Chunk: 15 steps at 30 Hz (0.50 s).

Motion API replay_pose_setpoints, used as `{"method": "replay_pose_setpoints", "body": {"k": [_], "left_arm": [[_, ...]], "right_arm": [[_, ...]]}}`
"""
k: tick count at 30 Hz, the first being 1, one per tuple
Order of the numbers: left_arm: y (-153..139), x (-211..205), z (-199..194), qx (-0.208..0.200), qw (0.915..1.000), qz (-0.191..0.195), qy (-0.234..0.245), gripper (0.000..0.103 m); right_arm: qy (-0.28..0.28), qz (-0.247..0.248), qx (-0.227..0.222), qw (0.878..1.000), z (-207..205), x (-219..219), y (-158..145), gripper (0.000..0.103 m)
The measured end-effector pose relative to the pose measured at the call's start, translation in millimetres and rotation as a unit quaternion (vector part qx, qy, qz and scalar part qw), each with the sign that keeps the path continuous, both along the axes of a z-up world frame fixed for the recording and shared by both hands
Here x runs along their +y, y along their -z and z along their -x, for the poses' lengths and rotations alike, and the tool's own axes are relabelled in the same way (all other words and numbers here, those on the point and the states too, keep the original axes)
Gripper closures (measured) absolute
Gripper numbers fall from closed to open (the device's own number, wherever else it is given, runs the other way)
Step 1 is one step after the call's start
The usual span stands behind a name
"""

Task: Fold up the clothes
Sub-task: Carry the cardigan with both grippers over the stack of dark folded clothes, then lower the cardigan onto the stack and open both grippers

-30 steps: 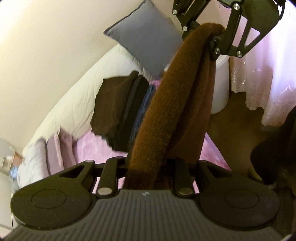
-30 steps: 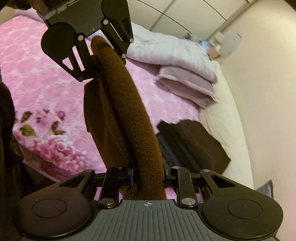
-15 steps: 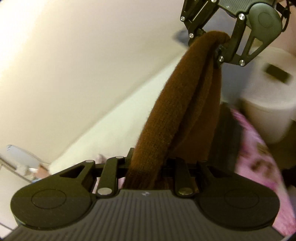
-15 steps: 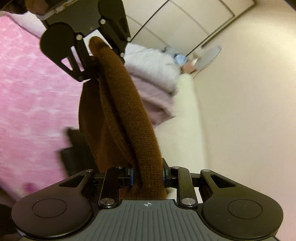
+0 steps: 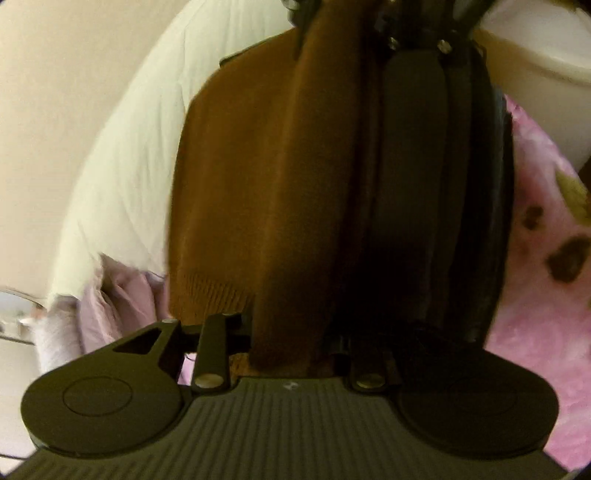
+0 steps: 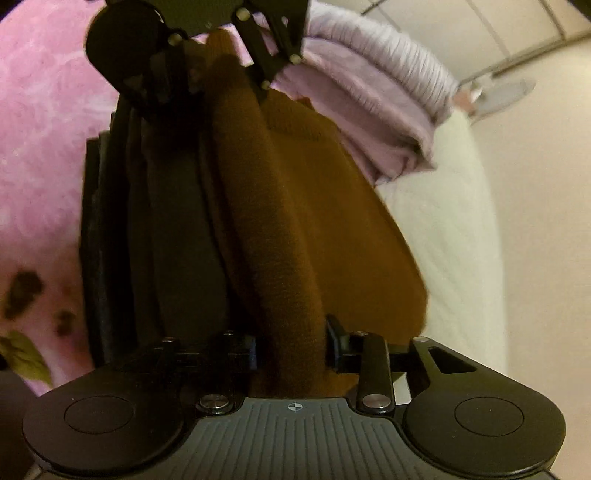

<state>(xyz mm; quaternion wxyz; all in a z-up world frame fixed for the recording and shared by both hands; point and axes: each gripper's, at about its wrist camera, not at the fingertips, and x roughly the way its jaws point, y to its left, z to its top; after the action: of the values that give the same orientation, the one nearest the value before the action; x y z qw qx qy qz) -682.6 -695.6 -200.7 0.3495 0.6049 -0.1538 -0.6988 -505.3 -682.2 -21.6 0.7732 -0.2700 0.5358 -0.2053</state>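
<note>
A folded brown knit sweater (image 5: 266, 166) stretches between my two grippers, low over a pile of dark folded clothes (image 5: 443, 184) on the bed. My left gripper (image 5: 288, 343) still has one end of the sweater between its pads while its jaws are opening. My right gripper (image 6: 291, 350) has the other end, a thick roll of the sweater (image 6: 295, 221), and its jaws are opening too. Each gripper shows at the top of the other's view: the left gripper (image 6: 207, 48) and the right gripper (image 5: 406, 22). The sweater's loose panel spreads toward the white quilt (image 6: 454, 240). The dark pile (image 6: 147, 221) lies partly under it.
A pink floral blanket (image 5: 535, 258) covers the bed on one side of the pile, and the white quilt (image 5: 129, 166) runs along the wall on the other. Folded lilac bedding (image 6: 369, 92) lies past the pile. A white bin (image 5: 535, 55) stands beyond the bed.
Both grippers have swung across and down with the sweater, from high above the bed to just over the dark pile. The sweater's hanging panel now spreads out below.
</note>
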Motion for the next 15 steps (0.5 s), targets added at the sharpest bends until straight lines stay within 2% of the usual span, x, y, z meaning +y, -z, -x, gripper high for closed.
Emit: {"method": "replay_pose_setpoints", "body": {"k": [3,6,8,9,12,15], "left_arm": [[-12,-4,-14,0.028,0.9989,-0.003,-0.038,0.07],[-17,-7,-27,0.031,0.9972,-0.005,-0.068,0.075],[-16,-10,-33,0.031,0.9965,-0.007,-0.077,0.086],[-15,-12,-35,0.032,0.9964,-0.009,-0.078,0.09],[-20,-10,-36,0.04,0.9962,-0.006,-0.077,0.093],[-28,4,-56,0.054,0.996,0.0,-0.072,0.094]], "right_arm": [[0.009,0.011,-0.002,1.0,12,5,-6,0.058],[0.016,0.003,0.002,1.0,17,11,-7,0.058],[0.034,-0.027,-0.014,0.999,19,5,-13,0.062],[0.045,-0.041,-0.02,0.998,18,2,-15,0.069],[0.058,-0.046,-0.031,0.997,14,13,-29,0.074],[0.067,-0.05,-0.04,0.996,14,23,-40,0.075]]}}
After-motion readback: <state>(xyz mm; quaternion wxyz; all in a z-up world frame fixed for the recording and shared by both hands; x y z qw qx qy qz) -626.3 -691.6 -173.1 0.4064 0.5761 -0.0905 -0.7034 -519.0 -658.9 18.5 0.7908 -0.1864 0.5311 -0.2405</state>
